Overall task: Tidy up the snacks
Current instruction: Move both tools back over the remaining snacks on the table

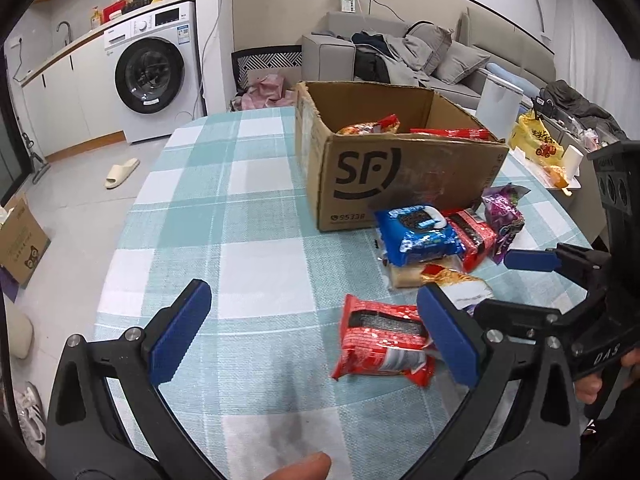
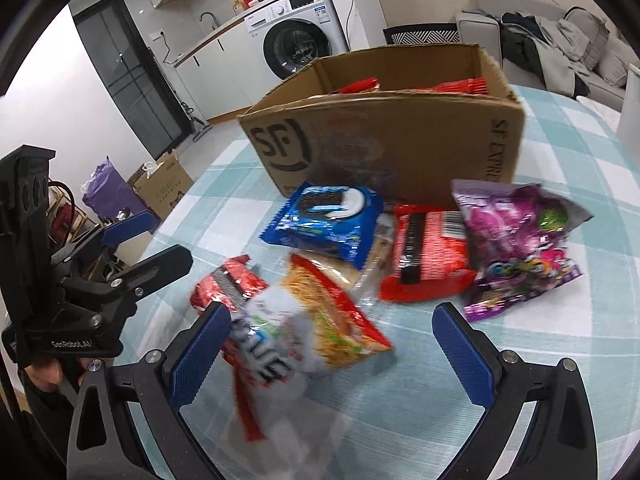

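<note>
An open cardboard SF box (image 1: 400,168) stands on the checked tablecloth and holds red snack packs (image 1: 448,133); it also shows in the right wrist view (image 2: 384,136). In front of it lie a blue cookie pack (image 1: 418,234), a red pack (image 1: 474,240), a purple bag (image 1: 505,216) and a noodle pack (image 2: 332,316). A red snack pack (image 1: 382,340) lies near my left gripper's right finger. My left gripper (image 1: 316,336) is open and empty above the cloth. My right gripper (image 2: 332,356) is open, with the blurred noodle pack between its fingers.
A washing machine (image 1: 154,72) and a counter stand at the back left, a grey sofa (image 1: 420,52) behind the table. A yellow bag (image 1: 538,142) and a white container (image 1: 498,100) are at the table's far right. A cardboard box (image 1: 20,240) sits on the floor.
</note>
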`<state>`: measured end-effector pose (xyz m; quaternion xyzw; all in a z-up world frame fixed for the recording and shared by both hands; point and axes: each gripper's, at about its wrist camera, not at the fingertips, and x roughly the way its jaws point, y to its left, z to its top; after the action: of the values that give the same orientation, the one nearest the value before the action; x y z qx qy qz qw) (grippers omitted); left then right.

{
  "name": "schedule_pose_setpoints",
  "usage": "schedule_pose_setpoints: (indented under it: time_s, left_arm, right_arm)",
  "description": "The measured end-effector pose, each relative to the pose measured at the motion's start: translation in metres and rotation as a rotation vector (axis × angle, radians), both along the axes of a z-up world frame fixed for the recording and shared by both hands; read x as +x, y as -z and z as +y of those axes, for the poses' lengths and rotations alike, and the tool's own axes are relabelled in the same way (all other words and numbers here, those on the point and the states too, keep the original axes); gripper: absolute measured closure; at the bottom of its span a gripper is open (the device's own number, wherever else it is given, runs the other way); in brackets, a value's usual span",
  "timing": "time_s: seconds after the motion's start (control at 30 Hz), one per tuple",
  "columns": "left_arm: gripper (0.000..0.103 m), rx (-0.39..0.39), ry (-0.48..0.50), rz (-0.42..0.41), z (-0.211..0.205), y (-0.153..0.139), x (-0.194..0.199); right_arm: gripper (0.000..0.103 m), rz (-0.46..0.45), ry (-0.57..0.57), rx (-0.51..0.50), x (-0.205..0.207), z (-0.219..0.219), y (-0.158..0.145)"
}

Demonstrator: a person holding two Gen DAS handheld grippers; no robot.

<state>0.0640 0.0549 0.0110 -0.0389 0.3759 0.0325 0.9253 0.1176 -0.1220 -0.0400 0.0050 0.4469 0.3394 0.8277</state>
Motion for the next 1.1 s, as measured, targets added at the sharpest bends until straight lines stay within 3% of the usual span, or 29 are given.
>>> schedule_pose_setpoints:
  time_s: [0.17, 0.47, 0.53, 0.8, 1.1]
  left_arm:
    - [0.000, -0.020, -0.015, 0.001, 0.009, 0.000, 0.000]
    - [0.000, -0.026, -0.021, 0.030, 0.011, 0.009, 0.004]
    - [0.000, -0.025, -0.014, 0.033, 0.009, 0.010, 0.004]
    - [0.000, -0.024, 0.041, 0.062, -0.005, 0.015, 0.005]
    - [0.000, -0.025, 0.112, 0.110, -0.024, 0.027, 0.007]
  right_arm:
    - [0.000, 0.013, 0.025, 0.025, 0.000, 0.010, 0.000]
    - [0.000, 0.045, 0.028, -0.059, 0.003, 0.023, 0.012]
    - [0.000, 0.075, 0.008, -0.072, 0.003, 0.021, 0.015]
    - [0.000, 0.038, -0.013, -0.151, 0.001, 0.000, 0.014]
    - [0.000, 0.030, -0.048, -0.159, 0.001, -0.006, 0.011]
